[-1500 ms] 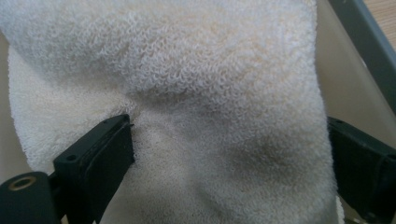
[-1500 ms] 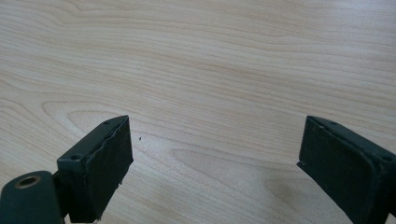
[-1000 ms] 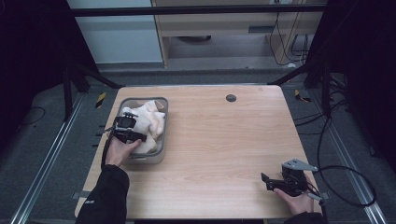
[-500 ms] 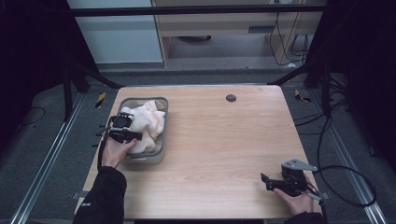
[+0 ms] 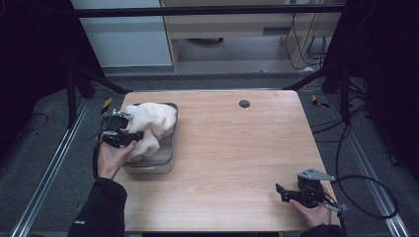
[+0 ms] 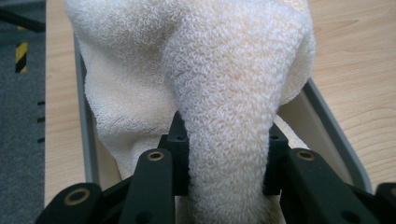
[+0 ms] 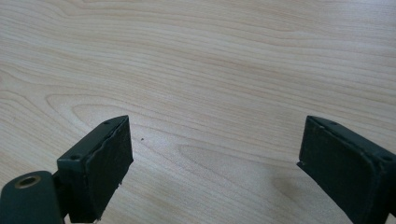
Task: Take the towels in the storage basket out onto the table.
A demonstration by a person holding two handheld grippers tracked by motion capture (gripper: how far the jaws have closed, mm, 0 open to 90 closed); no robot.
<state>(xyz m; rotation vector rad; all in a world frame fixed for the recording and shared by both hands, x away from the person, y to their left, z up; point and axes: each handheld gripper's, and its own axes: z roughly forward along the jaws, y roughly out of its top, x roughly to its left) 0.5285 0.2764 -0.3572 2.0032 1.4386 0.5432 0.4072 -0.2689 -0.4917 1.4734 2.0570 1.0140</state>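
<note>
Cream terry-cloth towel sits clamped between the left gripper's jaws, above a grey rectangular tray; right gripper gapes empty.

1. The left gripper now sits further toward the tray's left edge than a second ago.
2. The cream towel, clamped between its fingers, now bunches higher and spreads across the tray's far end.
</note>
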